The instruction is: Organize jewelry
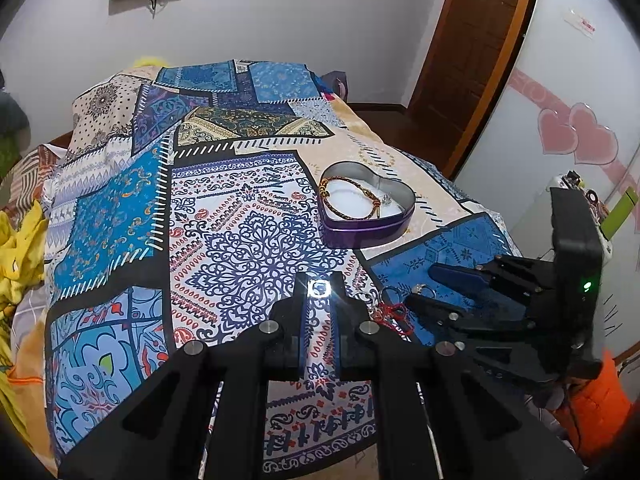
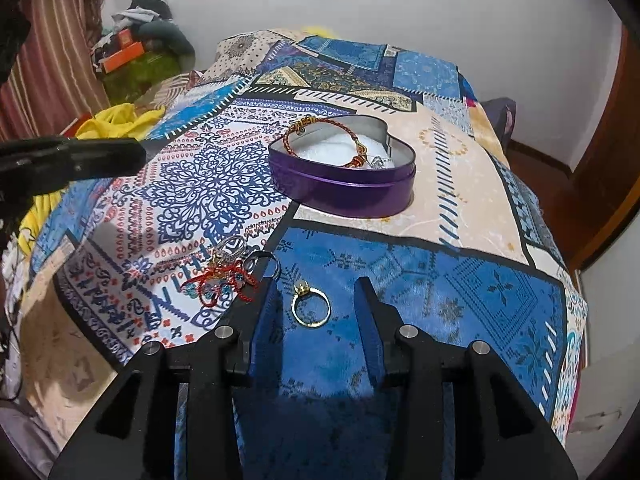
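Note:
A purple heart-shaped tin (image 1: 366, 232) (image 2: 344, 190) stands on the patterned bedspread and holds a red-gold braided bracelet (image 1: 348, 196) (image 2: 320, 138) on white padding. My left gripper (image 1: 319, 289) is shut on a small shiny ring (image 1: 319, 289), above the spread. My right gripper (image 2: 318, 292) is open, its fingers on either side of a gold ring (image 2: 311, 309) lying on the blue patch. A red cord bracelet (image 2: 218, 280) (image 1: 394, 312) and silver rings (image 2: 262, 262) lie just left of it. The right gripper shows in the left wrist view (image 1: 424, 286).
The patterned bedspread (image 2: 460, 280) covers a raised bed. Yellow cloth (image 1: 20, 248) lies at the left edge. A wooden door (image 1: 472, 60) and a white cabinet with pink hearts (image 1: 576, 136) stand to the right. Clutter (image 2: 132, 48) is piled at the far left.

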A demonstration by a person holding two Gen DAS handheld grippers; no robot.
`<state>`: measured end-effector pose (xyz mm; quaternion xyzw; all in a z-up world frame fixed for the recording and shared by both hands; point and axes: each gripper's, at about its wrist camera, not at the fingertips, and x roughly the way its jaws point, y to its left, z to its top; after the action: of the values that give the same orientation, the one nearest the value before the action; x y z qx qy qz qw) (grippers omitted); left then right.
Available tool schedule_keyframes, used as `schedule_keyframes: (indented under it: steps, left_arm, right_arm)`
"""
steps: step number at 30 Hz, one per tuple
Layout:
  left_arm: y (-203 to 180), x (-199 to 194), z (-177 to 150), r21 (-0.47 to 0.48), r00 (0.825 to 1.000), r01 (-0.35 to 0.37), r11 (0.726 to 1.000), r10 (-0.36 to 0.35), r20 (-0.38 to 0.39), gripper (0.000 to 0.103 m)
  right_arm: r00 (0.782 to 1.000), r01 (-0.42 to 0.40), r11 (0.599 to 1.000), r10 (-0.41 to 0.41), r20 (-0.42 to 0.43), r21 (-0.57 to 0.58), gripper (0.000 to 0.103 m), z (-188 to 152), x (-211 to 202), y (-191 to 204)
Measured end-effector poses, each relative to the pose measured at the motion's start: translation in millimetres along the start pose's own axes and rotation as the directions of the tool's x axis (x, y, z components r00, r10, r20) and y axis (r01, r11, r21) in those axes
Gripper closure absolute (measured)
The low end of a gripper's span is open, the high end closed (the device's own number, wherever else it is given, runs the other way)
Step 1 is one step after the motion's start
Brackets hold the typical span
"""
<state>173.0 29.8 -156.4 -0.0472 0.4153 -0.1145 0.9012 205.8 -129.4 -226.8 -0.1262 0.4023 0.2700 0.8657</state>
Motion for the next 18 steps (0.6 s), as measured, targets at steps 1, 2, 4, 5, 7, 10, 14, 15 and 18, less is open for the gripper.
schedule_keyframes:
  steps: [1, 2, 4, 5, 7, 10, 14, 15, 18]
  left_arm:
    - [0, 0, 0, -0.001, 1.0, 0.0, 1.0, 0.0, 0.001, 0.095]
    - [0, 0, 0, -0.001, 1.0, 0.001, 1.0, -0.001, 0.001, 0.095]
    - [-1, 1, 0, -0.001, 1.0, 0.002, 1.0, -0.002, 0.001, 0.095]
    - [-1, 1, 0, -0.001, 1.0, 0.003, 1.0, -0.003, 0.001, 0.095]
    - [-2, 1, 0, 0.0, 1.0, 0.005, 1.0, -0.005, 0.001, 0.095]
    - [-3, 1, 1, 0.0, 1.0, 0.008, 1.0, -0.008, 0.003, 0.095]
    - [-7, 1, 7, 0.005, 1.0, 0.016, 1.0, -0.016, 0.015, 0.095]
    - [-8, 1, 8, 0.009, 1.0, 0.016, 1.0, -0.016, 0.019, 0.095]
    - [-12, 2, 16, 0.018, 0.999, 0.02, 1.0, -0.021, 0.031, 0.095]
  right_arm:
    - [1.0, -0.004, 1.0, 0.004, 0.001, 0.0, 0.078, 0, 0, 0]
    - [1.0, -0.019, 1.0, 0.019, -0.001, 0.007, 0.086, 1, 1, -1]
    - [0.999, -0.035, 0.999, 0.035, -0.001, 0.024, 0.086, 3, 1, -4]
    - [0.999, -0.037, 0.999, 0.037, 0.002, 0.026, 0.086, 3, 0, -4]
    - [0.999, -0.034, 0.999, 0.034, 0.006, 0.027, 0.086, 2, -1, -4]
    - [0.999, -0.039, 0.998, 0.038, 0.016, 0.043, 0.087, 3, -6, -6]
    - [0.999, -0.031, 0.998, 0.028, 0.044, 0.062, 0.087, 9, -15, -11]
    - [0.998, -0.028, 0.997, 0.024, 0.055, 0.067, 0.087, 11, -18, -13]
    - [0.996, -0.018, 0.996, 0.011, 0.084, 0.082, 0.087, 19, -26, -16]
